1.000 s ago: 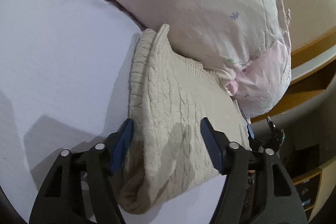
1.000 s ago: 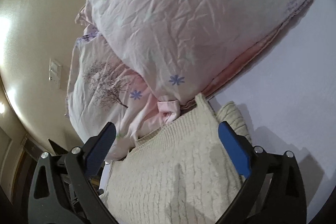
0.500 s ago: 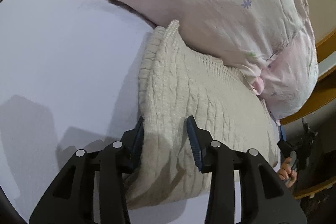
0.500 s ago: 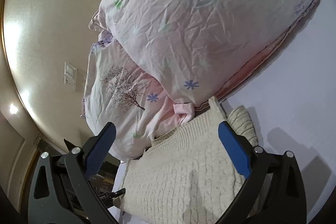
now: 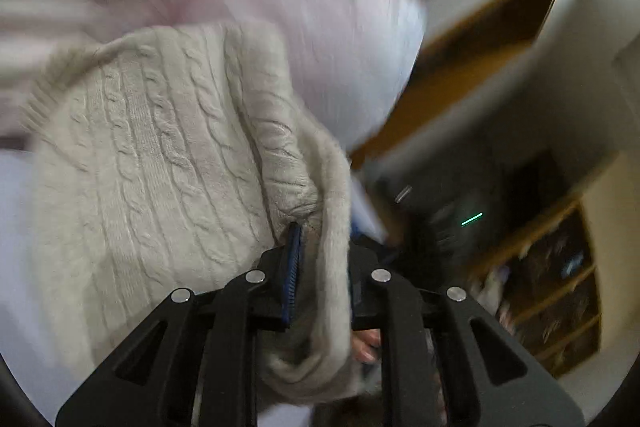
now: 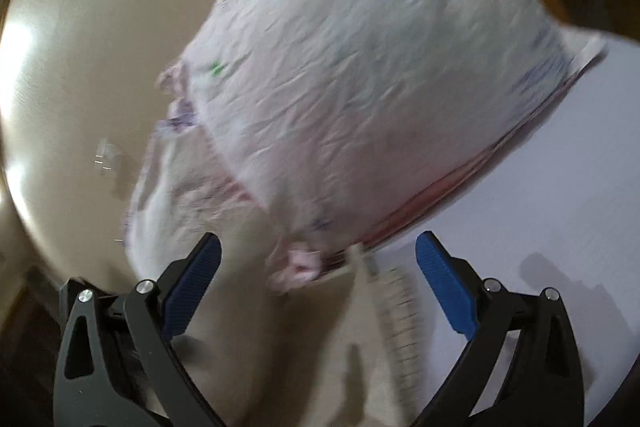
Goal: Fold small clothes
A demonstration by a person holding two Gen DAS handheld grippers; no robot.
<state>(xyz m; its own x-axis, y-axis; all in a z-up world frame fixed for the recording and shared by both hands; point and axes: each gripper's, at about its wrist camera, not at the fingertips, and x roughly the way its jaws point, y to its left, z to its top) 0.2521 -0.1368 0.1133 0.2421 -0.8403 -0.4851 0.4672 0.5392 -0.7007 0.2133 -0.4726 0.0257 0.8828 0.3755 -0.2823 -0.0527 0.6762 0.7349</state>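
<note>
A folded cream cable-knit sweater (image 5: 160, 163) fills the left wrist view. My left gripper (image 5: 316, 267) is shut on its near edge and holds it lifted, the knit bunched between the blue pads. In the right wrist view the sweater (image 6: 352, 347) shows blurred at the bottom, below the pink pillows. My right gripper (image 6: 318, 267) is open and empty above it, fingers wide apart.
Pink floral pillows (image 6: 380, 67) lie on the pale lilac bed sheet (image 6: 560, 227) just beyond the sweater. A cream wall (image 6: 80, 67) stands at the left. Wooden shelves (image 5: 560, 287) and a dark area sit past the bed edge at the right.
My left gripper closed on the sweater's edge and swung right and up with it, blurring the view. My right gripper stayed open and shifted slightly.
</note>
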